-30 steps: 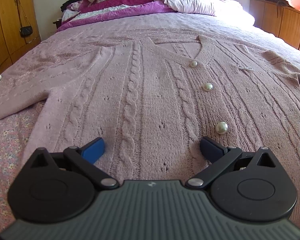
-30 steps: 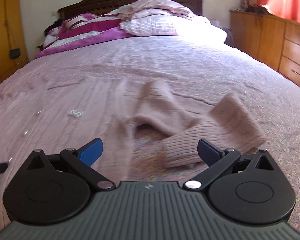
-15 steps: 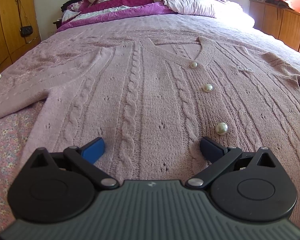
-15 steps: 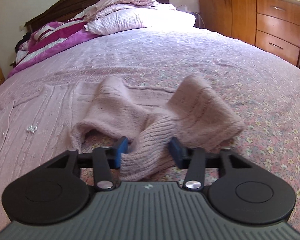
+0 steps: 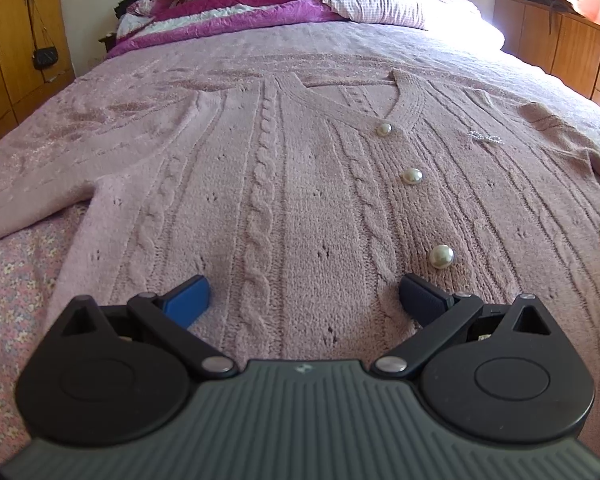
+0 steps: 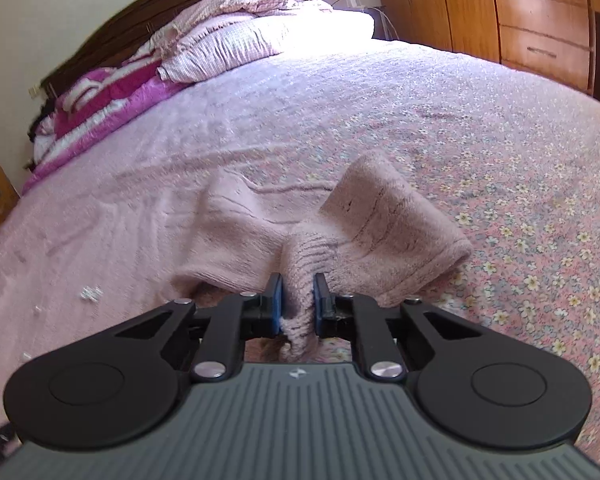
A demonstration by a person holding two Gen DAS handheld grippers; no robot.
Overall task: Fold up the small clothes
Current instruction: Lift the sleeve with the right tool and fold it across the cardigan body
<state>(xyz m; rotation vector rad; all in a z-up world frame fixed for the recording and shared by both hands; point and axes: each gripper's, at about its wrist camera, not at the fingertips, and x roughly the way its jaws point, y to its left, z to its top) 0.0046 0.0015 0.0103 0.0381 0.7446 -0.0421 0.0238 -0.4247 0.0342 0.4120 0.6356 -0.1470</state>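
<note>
Cardigan (image 5: 284, 184) flat on bed (image 6: 480, 128), unmoved. Right gripper (image 6: 297, 300) now clenched on cuff (image 6: 300, 280), previously only closing around it. Left gripper (image 5: 304, 296) still spread wide over cardigan's hem.

Honestly nothing readable here, no words, brand names or numbers on anything. Closest thing is a tiny pale emblem stamped on the ribbed grey body of the left gripper (image 5: 303, 300) and the right gripper (image 6: 298, 300), way too small to make out.
</note>
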